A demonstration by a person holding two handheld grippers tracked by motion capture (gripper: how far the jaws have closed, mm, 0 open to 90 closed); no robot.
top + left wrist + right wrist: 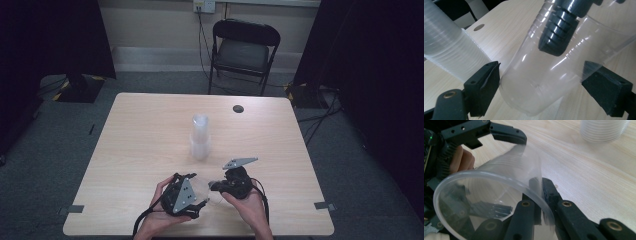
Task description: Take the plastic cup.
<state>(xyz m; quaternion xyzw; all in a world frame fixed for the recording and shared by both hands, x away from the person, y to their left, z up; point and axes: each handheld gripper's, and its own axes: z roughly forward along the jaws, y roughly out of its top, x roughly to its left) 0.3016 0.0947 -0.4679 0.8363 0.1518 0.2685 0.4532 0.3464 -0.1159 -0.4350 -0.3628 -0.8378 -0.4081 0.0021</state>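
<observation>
The worktop (150, 130) is a pale wooden square, bare over most of its surface, which leaves free room for two-handed handling at its near edge. A black folding chair (243, 50) stands beyond its far side at 12 o'clock, well apart from the action.

Near the middle of the worktop stands a stack of clear plastic cups (200, 137), upright and nested; it sits just at 12 o'clock from the hands, probably so that single cups can be drawn from it or returned without a long reach.

At 6 o'clock both hands meet. The left tongs (202, 204) and the right tongs (216, 186) hold one clear cup (544, 82) between them, lying on its side just over the wood. In the left gripper view the left jaws straddle the cup's closed base end, one pad on each flank, touching or very nearly so; they look lightly closed on it rather than squeezing. In the right gripper view the right jaws are together on the rim (499, 177), one finger inside the mouth and one outside, pinching the thin wall. Gripping opposite ends like this suggests a handover or a steadying hold, each end kept from twisting.
</observation>
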